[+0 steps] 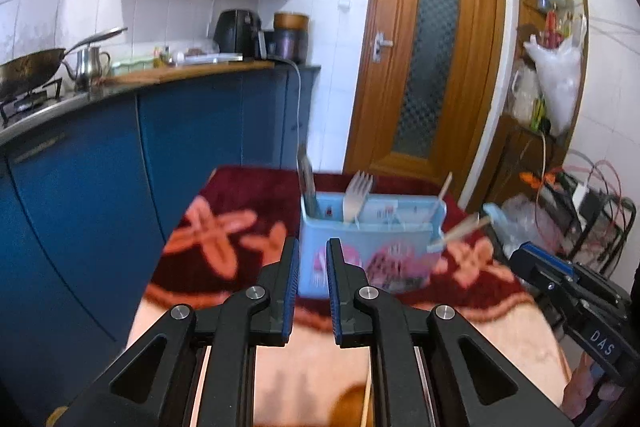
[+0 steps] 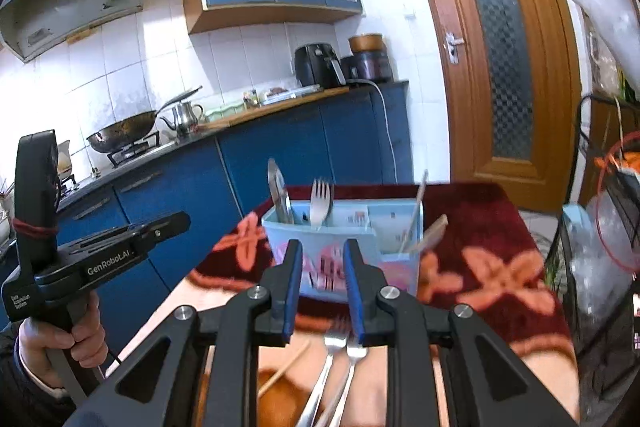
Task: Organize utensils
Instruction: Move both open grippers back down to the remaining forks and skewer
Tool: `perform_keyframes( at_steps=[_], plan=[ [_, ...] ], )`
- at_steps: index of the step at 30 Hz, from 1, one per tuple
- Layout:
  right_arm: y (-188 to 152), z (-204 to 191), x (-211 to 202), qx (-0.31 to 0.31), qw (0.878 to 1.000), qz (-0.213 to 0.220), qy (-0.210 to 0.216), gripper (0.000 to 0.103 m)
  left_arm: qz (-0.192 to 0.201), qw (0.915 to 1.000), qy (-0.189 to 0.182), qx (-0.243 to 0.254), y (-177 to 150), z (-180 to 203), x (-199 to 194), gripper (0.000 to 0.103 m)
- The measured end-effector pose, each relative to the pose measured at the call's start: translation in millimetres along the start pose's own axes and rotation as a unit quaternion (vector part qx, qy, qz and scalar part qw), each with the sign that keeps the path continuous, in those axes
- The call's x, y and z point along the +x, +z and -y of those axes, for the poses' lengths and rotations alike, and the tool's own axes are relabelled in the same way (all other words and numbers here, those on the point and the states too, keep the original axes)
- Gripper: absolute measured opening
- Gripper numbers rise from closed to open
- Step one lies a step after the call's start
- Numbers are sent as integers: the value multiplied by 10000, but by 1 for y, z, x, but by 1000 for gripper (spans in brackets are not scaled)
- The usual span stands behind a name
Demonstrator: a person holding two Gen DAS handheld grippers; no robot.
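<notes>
From the left wrist camera, the left gripper (image 1: 313,259) is seen raised over a table covered by a dark red cloth (image 1: 248,195) with orange flowers; its jaws stand a little apart and nothing is held between them. Just beyond the fingertips a light blue utensil holder (image 1: 372,247) stands upright on the cloth. A knife (image 1: 307,183) is set in its left compartment, a fork (image 1: 357,197) stands tines up in the middle one, and chopsticks (image 1: 442,197) lean out at its right end; a further stick (image 1: 460,231) is seen slanting outward at the holder's right side, blurred. The right gripper's body (image 1: 576,291) is seen at the right edge, its fingertips cut off. Blue cabinets (image 1: 192,131) and a wooden door (image 1: 432,55) fill the background. From the right wrist camera, the right gripper (image 2: 321,259) is likewise held with its jaws apart and empty, pointed at the same holder (image 2: 344,239), where the knife (image 2: 279,193), fork (image 2: 321,201) and chopsticks (image 2: 416,215) are seen again. Below the fingers, two forks (image 2: 340,359) lie side by side on the table, with one loose chopstick (image 2: 285,367) to their left. The left gripper (image 2: 176,221) is seen at the left, gripped by a hand (image 2: 60,343). A wok (image 2: 124,135) sits on the stove.
</notes>
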State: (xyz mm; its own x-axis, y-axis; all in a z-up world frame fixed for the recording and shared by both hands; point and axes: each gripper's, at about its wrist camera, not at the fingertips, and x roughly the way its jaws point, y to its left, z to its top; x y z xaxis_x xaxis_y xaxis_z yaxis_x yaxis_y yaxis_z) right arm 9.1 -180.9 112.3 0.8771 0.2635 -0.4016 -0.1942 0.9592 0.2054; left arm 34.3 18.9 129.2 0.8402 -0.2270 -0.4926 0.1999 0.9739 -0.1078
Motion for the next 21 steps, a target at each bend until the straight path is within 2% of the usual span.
perform_keyframes(
  at_steps=[3, 6, 10, 14, 21],
  plan=[
    [-13, 3, -5, 77, 9997, -200, -70, 24, -140, 9999, 66, 42, -13, 1, -3, 14],
    [-27, 6, -8, 134, 9992, -374, -107, 28, -437, 9990, 52, 51, -32, 2, -3, 15],
    [-47, 13, -11, 240, 9977, -604, -198, 29, -822, 9965, 81, 109, -54, 5, 4, 15],
    [-63, 21, -10, 395, 9956, -829, -201, 30, -1180, 9926, 18, 274, -78, 16, 16, 15],
    [-84, 37, -7, 642, 9915, -1095, -274, 31, -1667, 9854, -106, 317, -100, 28, 40, 15]
  ],
)
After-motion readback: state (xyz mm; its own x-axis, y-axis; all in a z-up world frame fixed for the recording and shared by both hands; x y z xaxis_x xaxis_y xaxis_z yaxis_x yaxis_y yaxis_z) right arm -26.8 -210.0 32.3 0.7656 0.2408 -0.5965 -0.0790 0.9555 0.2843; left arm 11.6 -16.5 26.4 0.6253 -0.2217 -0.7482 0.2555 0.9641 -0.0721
